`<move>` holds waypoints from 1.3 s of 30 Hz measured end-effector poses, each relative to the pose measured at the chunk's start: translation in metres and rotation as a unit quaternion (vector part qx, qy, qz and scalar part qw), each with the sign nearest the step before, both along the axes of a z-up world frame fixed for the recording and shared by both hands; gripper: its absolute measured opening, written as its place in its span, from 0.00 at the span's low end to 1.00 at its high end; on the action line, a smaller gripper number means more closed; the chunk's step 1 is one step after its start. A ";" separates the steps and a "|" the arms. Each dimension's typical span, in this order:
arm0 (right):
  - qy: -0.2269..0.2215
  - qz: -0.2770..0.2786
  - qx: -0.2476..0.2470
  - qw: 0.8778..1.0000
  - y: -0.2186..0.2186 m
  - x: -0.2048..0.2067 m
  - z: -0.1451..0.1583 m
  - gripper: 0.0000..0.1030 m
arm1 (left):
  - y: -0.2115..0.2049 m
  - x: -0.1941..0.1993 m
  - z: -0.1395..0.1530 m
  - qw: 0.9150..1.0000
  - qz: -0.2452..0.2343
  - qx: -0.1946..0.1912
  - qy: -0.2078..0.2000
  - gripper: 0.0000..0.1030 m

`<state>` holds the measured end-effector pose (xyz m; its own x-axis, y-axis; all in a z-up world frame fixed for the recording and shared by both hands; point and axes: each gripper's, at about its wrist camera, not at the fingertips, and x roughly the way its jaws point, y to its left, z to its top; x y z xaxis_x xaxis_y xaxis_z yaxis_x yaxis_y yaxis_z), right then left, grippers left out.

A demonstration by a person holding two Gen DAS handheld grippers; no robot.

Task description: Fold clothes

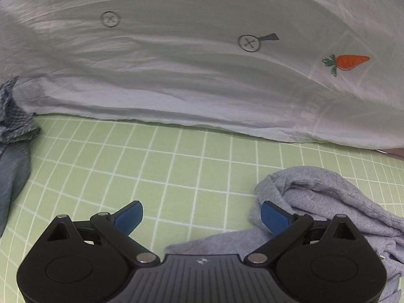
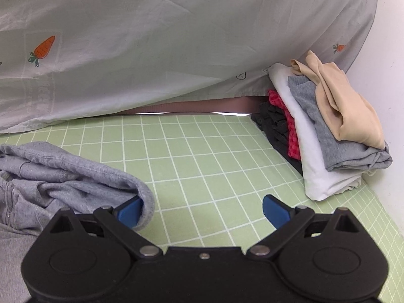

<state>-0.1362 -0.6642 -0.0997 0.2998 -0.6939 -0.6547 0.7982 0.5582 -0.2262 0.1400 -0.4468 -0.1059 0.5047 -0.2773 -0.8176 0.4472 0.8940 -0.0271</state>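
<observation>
A crumpled grey sweatshirt (image 1: 328,202) lies on the green grid mat (image 1: 151,166), at the lower right of the left wrist view. My left gripper (image 1: 202,217) is open, its right blue pad (image 1: 274,216) touching the sweatshirt's edge, nothing between the fingers. In the right wrist view the same grey sweatshirt (image 2: 63,174) lies at the lower left. My right gripper (image 2: 203,210) is open over the mat (image 2: 202,156), and a rolled fold of the sweatshirt wraps over its left blue pad (image 2: 130,210).
A white sheet with carrot prints (image 1: 202,75) hangs along the mat's far edge. A blue-grey checked garment (image 1: 12,126) lies at the far left. A stack of folded clothes (image 2: 328,136) sits at the right against a white wall (image 2: 388,101).
</observation>
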 end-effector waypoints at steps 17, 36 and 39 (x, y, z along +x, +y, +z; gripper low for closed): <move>-0.013 -0.015 0.028 0.999 -0.031 0.012 -0.021 0.98 | -0.051 0.036 -0.013 0.999 -0.015 0.010 -0.034 0.97; -0.058 0.052 -0.025 0.997 0.037 -0.045 0.036 0.98 | 0.091 -0.108 0.062 0.991 0.029 0.009 -0.132 0.97; -0.040 0.053 -0.009 0.998 0.048 -0.060 0.023 0.98 | 0.104 -0.127 0.038 0.995 0.032 0.034 -0.086 0.96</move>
<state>-0.1965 -0.6164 -0.0765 0.4230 -0.6672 -0.6131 0.7504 0.6372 -0.1757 0.0132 -0.3430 -0.0675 0.6530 -0.1871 -0.7338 0.3821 0.9180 0.1060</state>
